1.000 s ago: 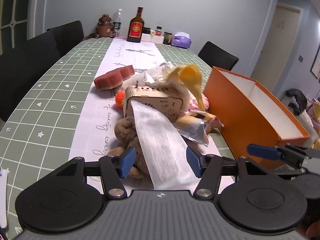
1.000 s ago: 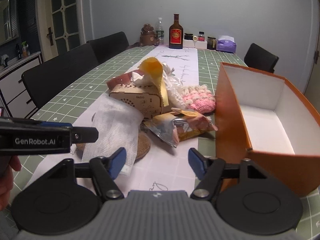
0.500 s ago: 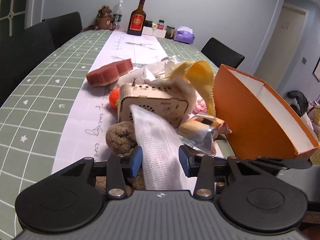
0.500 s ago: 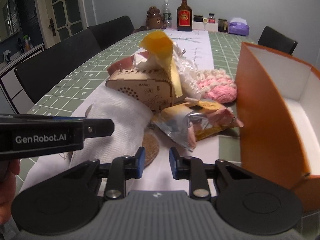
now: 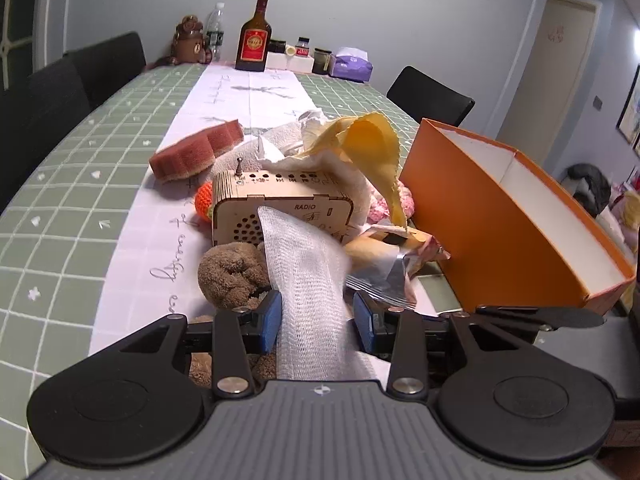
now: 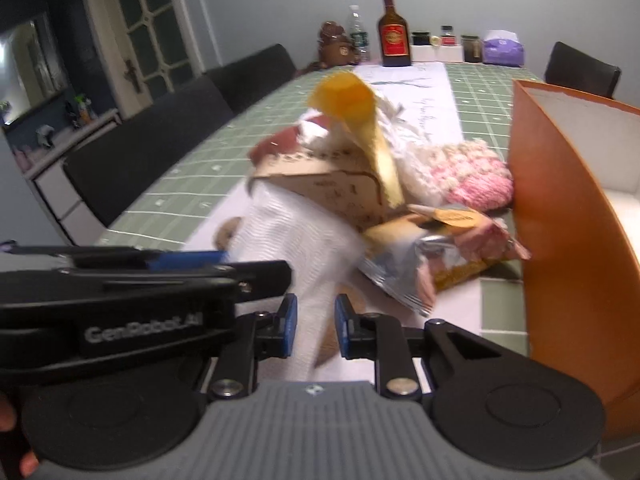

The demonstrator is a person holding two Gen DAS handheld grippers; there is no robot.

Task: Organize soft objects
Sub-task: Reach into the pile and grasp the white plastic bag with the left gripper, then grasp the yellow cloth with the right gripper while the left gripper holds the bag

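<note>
**A:** White gauze cloth point(image 5: 308, 280) first: it lies at the near end of the table point(image 5: 80, 216), draped from the front of the wooden radio point(image 5: 280, 212) down over the brown plush toy point(image 5: 232, 274). The left gripper point(image 5: 316, 316) has its pads on either side of the strip, apparently clenched on it. The right gripper point(image 6: 314, 326) is narrowed around the same cloth, but that view is blurred, so I cannot tell if it truly grips.

**B:** So which step is this?

**A:** I'd judge it's the pick-up of the gauze, meant for the orange box point(image 5: 500, 216) at the table's right edge. Next calls for lifting it clear of the radio without dragging the pile, then carrying it over the box wall.

**B:** And the count?

**A:** One gauze, one plush, one foil snack bag point(image 5: 384, 268), one radio, one yellow cloth point(image 5: 372, 148), one pink knit piece point(image 6: 472, 176), one orange crochet ball point(image 5: 204, 200), one brown sponge point(image 5: 196, 154). At the far end, one liquor bottle point(image 5: 254, 36).
</note>
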